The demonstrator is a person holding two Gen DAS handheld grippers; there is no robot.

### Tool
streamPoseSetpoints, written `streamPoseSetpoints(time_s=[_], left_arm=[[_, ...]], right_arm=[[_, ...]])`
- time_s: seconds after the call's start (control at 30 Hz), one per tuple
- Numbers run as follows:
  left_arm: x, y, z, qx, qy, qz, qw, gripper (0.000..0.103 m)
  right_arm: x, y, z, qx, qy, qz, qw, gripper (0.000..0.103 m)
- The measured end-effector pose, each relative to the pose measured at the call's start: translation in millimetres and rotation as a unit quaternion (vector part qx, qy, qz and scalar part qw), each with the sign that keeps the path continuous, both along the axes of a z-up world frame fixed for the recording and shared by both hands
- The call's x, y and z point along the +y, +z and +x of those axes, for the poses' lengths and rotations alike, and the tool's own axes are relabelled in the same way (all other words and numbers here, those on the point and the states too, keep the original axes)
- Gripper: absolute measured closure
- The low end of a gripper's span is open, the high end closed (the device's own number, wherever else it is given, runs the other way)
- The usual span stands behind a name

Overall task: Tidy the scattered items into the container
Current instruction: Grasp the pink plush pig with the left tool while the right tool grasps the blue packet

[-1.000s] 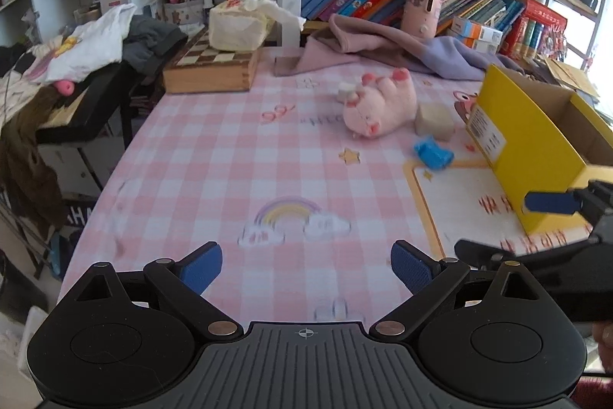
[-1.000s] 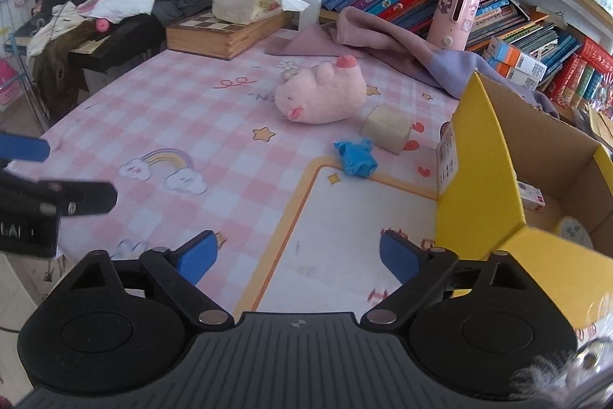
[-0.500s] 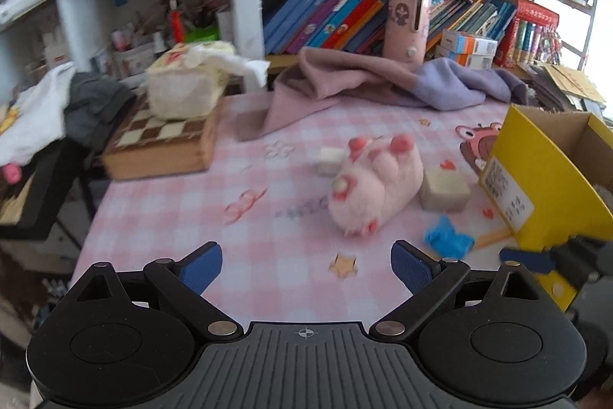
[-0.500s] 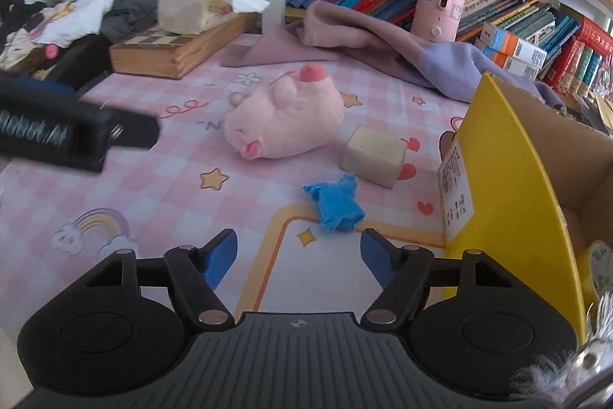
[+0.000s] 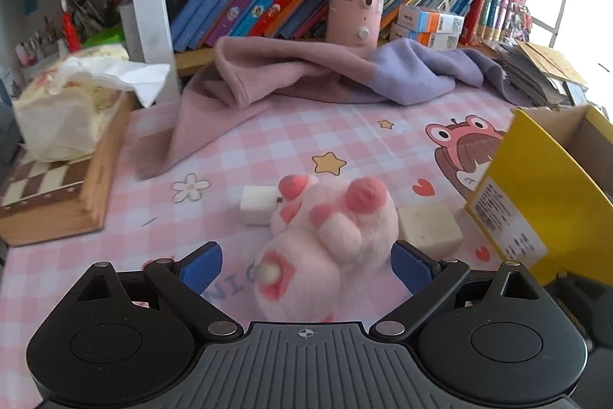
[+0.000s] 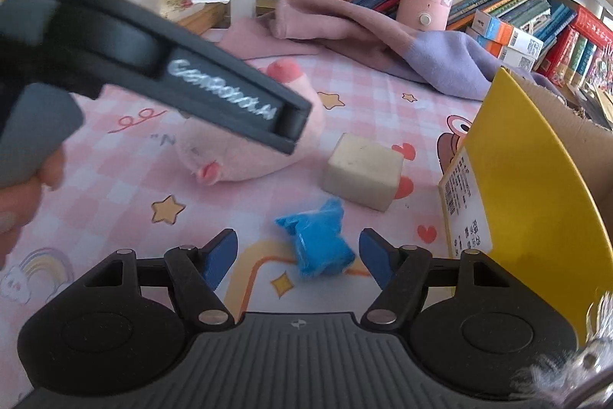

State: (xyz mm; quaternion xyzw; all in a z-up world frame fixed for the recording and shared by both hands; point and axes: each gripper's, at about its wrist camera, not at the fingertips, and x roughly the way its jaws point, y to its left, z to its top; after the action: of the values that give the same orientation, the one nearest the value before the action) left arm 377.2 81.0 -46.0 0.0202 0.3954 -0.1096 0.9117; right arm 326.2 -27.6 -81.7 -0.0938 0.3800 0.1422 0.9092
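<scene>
Your left gripper (image 5: pixel 306 265) stands wide open around the pink plush toy (image 5: pixel 325 248), low centre. Your right gripper (image 6: pixel 297 259) is closing around the blue toy (image 6: pixel 318 244), pads not touching; yellow box (image 6: pixel 528 179) at right.

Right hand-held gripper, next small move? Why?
Probably ease the right hand-held gripper slightly forward and finish closing. Its jaws are closing, and the blue crumpled item lies between the pads, untouched, with clear gaps either side. It sits just ahead of the fingertips, close to the yellow box, so the carry afterwards looks short.
</scene>
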Motion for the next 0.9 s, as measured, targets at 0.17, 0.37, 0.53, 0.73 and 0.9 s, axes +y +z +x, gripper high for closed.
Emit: streamPoseSetpoints(time_s=[0.17, 0.37, 0.53, 0.73, 0.9], left_arm=[[-3, -14, 19, 0.018, -0.002, -0.021, 0.9996, 0.006], [-5, -22, 26, 0.03, -0.013, -0.035, 0.9989, 0.009], [1, -23, 23, 0.043, -0.02, -0.064, 0.9968, 0.04], [7, -13, 5, 0.038, -0.005, -0.063, 0.9973, 0.043], [18, -3, -18, 0.031, 0.014, -0.074, 0.9967, 0.043]], right_arm=[[-3, -4, 11, 0.007, -0.015, 0.007, 1.0, 0.038], [-11, -9, 22, 0.027, -0.034, 0.028, 0.999, 0.051], [-10, -6, 19, 0.028, -0.019, 0.04, 0.999, 0.074], [-8, 1, 8, 0.018, -0.001, 0.053, 0.998, 0.075], [-8, 9, -5, 0.004, 0.013, 0.056, 0.998, 0.075]])
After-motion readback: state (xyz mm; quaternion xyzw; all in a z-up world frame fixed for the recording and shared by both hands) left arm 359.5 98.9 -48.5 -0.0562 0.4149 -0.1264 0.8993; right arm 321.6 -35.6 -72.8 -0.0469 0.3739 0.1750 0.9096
